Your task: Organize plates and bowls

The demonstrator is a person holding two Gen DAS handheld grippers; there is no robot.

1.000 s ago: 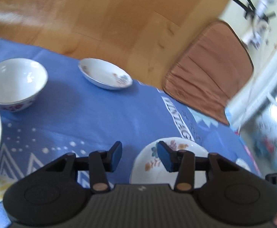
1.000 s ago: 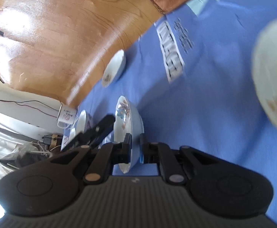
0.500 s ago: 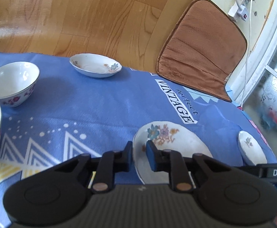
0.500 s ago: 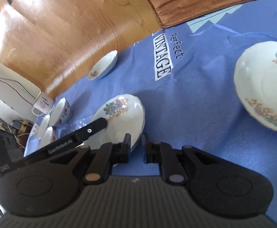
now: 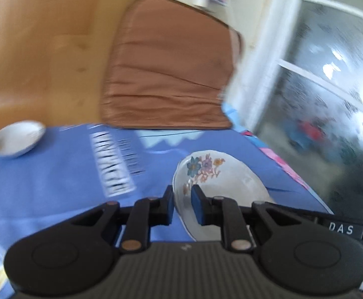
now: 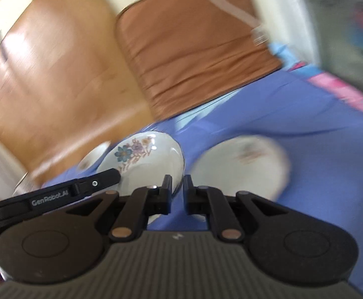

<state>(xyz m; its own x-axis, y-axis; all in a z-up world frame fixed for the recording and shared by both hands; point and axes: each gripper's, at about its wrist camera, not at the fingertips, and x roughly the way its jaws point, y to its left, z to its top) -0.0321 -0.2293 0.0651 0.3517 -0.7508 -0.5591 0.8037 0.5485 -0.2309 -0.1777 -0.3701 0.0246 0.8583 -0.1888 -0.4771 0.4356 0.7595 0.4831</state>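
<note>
step in hand looked like a carry: both tools had one floral plate between them, moving it toward a second plate. left tool (image 5: 182, 205) was closed narrow on the near left rim of the floral plate (image 5: 221, 182), which stood tilted on its edge above the blue cloth (image 5: 56, 174); its jaws had just been closing, with the rim between them. right tool (image 6: 177, 194) was likewise pinched narrow on the opposite rim of the same plate (image 6: 146, 159), and the left tool's finger showed across the plate's near left side in the right wrist view. the plate appeared lifted off the surface rather than resting, though blur made the gap hard to judge. second plate (image 6: 243, 164) lay flat on the cloth just right of the held one, smeared by motion. small shallow dish (image 5: 17, 138) sat well apart at far left near the cloth's edge. nothing lay in the dish or on either plate as far as could be told. brown cushion (image 5: 166, 69) lay on the wood floor (image 5: 32, 37) beyond. judgement: next move called for levelling the held plate, centring it over the second plate, lowering it square, then opening both tools together so neither rim dragged or chipped.
</note>
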